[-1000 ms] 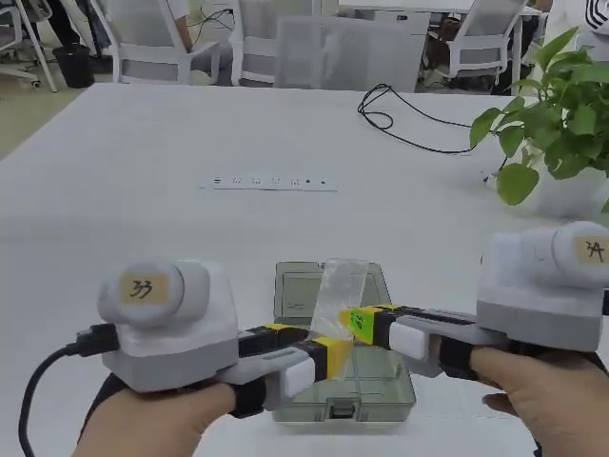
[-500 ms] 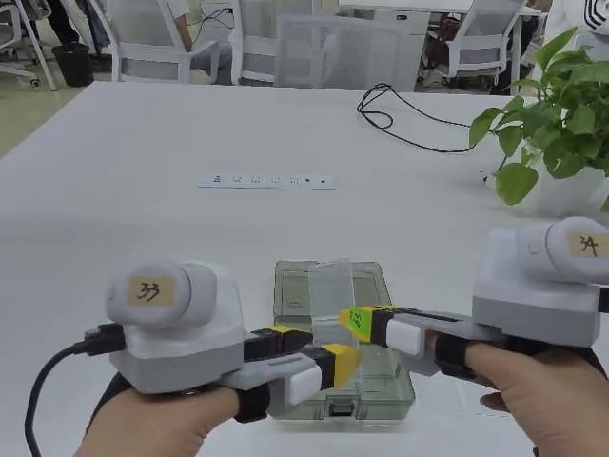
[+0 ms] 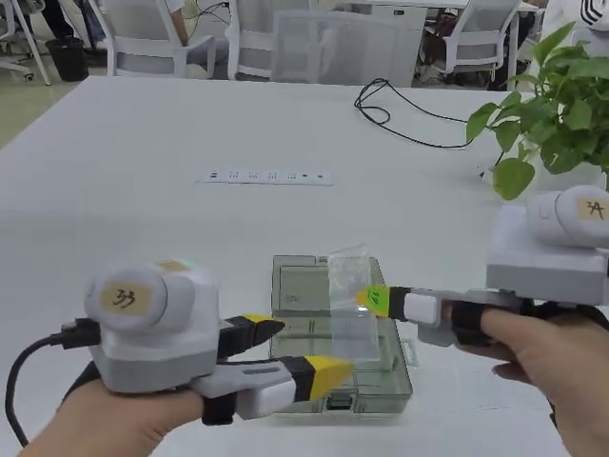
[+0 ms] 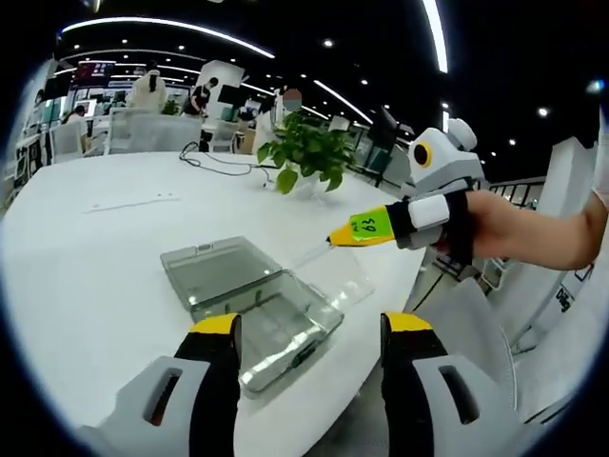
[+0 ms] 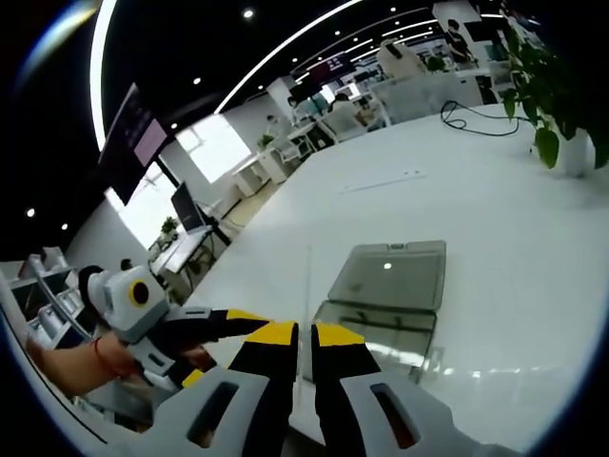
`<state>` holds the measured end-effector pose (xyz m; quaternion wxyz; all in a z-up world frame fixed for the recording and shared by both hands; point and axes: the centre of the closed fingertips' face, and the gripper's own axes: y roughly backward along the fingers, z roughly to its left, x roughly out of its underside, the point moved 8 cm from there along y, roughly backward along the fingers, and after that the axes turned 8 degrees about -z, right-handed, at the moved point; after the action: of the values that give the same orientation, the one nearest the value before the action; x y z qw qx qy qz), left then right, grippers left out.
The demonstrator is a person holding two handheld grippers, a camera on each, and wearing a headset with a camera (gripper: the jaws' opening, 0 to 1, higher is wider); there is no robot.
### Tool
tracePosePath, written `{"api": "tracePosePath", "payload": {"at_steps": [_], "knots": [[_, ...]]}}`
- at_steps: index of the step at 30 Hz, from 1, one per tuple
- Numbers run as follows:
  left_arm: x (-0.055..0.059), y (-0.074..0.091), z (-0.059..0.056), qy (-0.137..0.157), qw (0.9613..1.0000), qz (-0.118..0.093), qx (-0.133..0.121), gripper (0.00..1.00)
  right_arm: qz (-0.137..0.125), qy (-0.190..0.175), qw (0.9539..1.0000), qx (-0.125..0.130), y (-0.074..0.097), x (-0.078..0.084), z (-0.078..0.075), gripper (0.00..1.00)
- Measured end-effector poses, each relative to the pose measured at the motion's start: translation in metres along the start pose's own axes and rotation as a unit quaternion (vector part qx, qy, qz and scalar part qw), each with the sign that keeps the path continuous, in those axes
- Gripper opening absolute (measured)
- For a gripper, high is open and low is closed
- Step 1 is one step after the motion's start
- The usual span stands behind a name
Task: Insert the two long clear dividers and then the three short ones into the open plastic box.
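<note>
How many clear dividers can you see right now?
1 divider: pinched in the right gripper, held over the open box. Others inside the box could be hidden.

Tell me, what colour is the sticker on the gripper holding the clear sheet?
Bright green. The sticker on the right gripper shows best in the left gripper view.

I'm working at a broad white worktop point(image 3: 143, 219). On its far part lie a white power strip point(image 3: 266, 176) and, further right, a looped black cable point(image 3: 400, 119). A leafy green plant point(image 3: 552, 95) stands at the far right edge. Beyond the far edge I see grey office chairs point(image 3: 157, 38), with a black bin point(image 3: 68, 59) at far left. Overhead, long light strips point(image 4: 162, 24) cross a dark ceiling, and a bright window point(image 5: 217, 145) glows across the room.
</note>
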<state>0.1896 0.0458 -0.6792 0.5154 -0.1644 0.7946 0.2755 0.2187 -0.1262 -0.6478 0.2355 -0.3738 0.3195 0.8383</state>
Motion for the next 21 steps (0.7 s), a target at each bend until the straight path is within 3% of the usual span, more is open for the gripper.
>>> {"api": "tracePosePath", "payload": {"at_steps": [12, 21], "knots": [[0.004, 0.013, 0.026, -0.084, 0.9958, 0.015, 0.032, 1.0, 0.028, 0.006, 0.9992, 0.027, -0.001, -0.008, -0.011, 0.07], [0.012, 0.014, 0.038, -0.127, 0.9896, 0.042, 0.054, 1.0, 0.075, -0.026, 0.9944, 0.07, -0.006, -0.015, -0.025, 0.07]]}}
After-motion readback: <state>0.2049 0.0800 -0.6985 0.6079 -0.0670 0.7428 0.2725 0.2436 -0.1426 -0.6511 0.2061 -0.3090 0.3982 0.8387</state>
